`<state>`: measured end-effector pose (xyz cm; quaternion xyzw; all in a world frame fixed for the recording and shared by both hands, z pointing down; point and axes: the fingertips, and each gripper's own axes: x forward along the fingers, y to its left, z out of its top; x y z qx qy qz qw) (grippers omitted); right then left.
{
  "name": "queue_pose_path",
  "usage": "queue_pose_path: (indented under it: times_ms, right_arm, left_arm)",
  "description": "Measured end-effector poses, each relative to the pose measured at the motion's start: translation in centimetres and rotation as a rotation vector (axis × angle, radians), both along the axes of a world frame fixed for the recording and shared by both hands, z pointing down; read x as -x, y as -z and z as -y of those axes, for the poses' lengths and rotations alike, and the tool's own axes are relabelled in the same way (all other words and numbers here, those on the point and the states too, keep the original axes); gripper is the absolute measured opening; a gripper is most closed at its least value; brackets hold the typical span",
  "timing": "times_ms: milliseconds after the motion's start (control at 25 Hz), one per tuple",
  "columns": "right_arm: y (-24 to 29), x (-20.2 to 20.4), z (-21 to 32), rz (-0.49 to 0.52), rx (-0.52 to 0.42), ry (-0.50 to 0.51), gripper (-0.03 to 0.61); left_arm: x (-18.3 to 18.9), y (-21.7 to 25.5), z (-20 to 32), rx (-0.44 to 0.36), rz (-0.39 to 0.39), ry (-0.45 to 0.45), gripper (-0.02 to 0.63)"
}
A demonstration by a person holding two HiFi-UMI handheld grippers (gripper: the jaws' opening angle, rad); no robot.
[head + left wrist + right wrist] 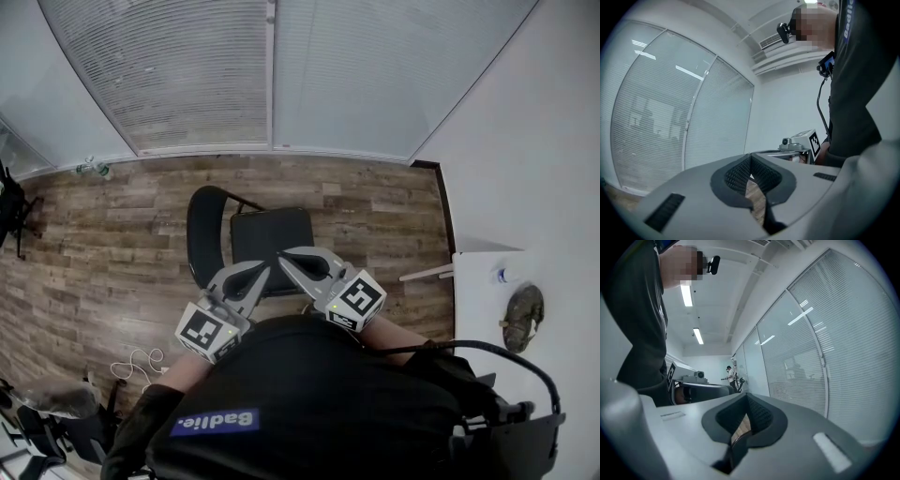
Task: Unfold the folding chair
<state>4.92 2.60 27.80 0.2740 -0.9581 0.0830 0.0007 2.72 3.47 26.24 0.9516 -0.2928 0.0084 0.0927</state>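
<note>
Ahead of me on the wood floor (112,244) stands the black folding chair (272,234), seat down. My left gripper (265,269) and right gripper (286,253) are both closed tight, gripping nothing.

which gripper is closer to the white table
The right gripper: it lies on the side of the white table, while the left gripper lies beyond it, toward the white cable on the floor.

The only legible text is "Badlie." on a blue patch (216,422) on the person's black shirt (309,394).
</note>
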Motion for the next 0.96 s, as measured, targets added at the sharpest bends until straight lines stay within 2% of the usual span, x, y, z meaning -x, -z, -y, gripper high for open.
queue_pose_path:
  times_ms: [960]
  right_arm:
    - [-1.0,-0.8,0.3,0.009,0.041,-0.02,0.0]
  left_arm:
    - [-0.2,-1.3,0.1,0.015,0.027,0.008,0.005]
